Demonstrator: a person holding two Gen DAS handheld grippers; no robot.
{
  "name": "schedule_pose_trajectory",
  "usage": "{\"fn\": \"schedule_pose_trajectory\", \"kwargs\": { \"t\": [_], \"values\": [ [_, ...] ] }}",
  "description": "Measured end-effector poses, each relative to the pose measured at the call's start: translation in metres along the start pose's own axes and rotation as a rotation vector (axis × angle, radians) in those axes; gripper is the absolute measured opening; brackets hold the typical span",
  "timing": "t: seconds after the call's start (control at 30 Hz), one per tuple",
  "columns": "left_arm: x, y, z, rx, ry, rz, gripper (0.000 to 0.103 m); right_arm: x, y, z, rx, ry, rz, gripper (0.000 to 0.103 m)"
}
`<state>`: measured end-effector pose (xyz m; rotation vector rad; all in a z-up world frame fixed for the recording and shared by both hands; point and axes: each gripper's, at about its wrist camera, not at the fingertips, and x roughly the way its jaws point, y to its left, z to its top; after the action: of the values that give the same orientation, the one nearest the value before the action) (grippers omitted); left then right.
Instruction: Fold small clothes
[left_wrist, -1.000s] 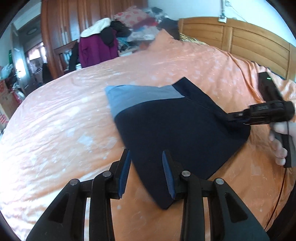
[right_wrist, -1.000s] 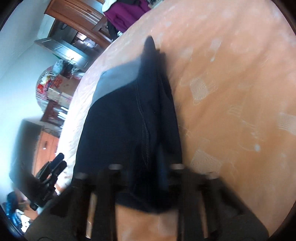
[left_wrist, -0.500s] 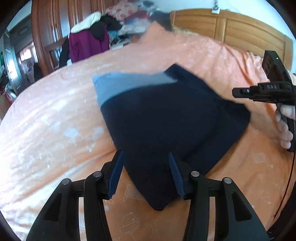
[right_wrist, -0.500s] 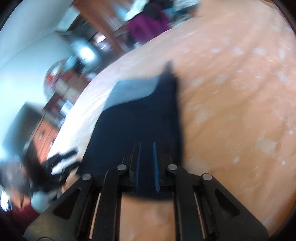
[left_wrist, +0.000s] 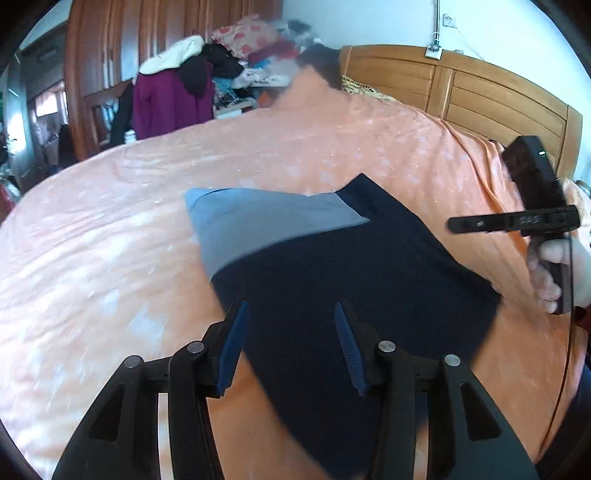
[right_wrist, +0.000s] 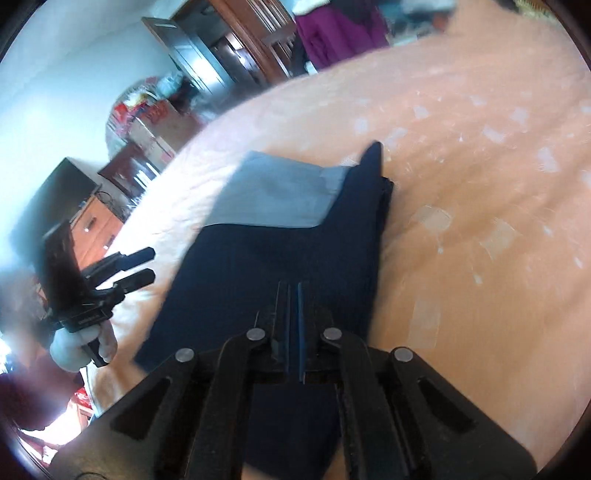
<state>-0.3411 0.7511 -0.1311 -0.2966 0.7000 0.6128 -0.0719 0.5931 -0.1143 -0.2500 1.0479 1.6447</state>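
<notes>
One folded navy garment, orange bedspread

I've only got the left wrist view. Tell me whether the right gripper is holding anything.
Observer: No. The right gripper is nearly shut on nothing, over the dark garment.
Operator: Describe the garment's edge on that side.
Observer: Stacked layers show along it, so it is already folded over.
Operator: Say where the right gripper aims.
Observer: Along the garment, toward its grey band.
</notes>
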Motion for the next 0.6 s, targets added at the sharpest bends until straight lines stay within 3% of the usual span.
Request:
{"fn": "schedule_pose_trajectory", "kwargs": {
  "t": [0.1, 0.17, 0.27, 0.37, 0.47, 0.53, 0.6],
  "values": [
    [0.057, 0.015, 0.002, 0.029, 0.107, 0.031, 0.054, 0.036, -0.027, -0.001, 0.027, 0.105, -0.026, 0.0],
    [0.073, 0.03, -0.002, 0.003, 0.135, 0.023, 0.061, 0.034, -0.028, 0.0, 0.01, 0.11, -0.024, 0.0],
    [0.059, 0.034, 0.011, 0.02, 0.093, 0.013, 0.048, 0.013, -0.01, 0.016, -0.061, 0.049, 0.011, 0.003],
    [0.054, 0.043, 0.03, 0.004, 0.01, 0.001, 0.048, 0.02, -0.019, 0.05, -0.062, -0.01, 0.043, 0.003],
    [0.08, 0.056, 0.054, 0.014, -0.008, 0.02, 0.048, 0.053, -0.037, 0.075, -0.034, 0.008, 0.035, 0.004],
    [0.102, 0.062, 0.06, 0.024, 0.019, 0.054, 0.048, 0.082, -0.052, 0.086, -0.016, 0.053, 0.022, 0.0],
    [0.138, 0.075, 0.056, 0.025, 0.118, 0.119, 0.054, 0.105, -0.069, 0.084, 0.025, 0.102, 0.01, 0.0]
  ]
}}
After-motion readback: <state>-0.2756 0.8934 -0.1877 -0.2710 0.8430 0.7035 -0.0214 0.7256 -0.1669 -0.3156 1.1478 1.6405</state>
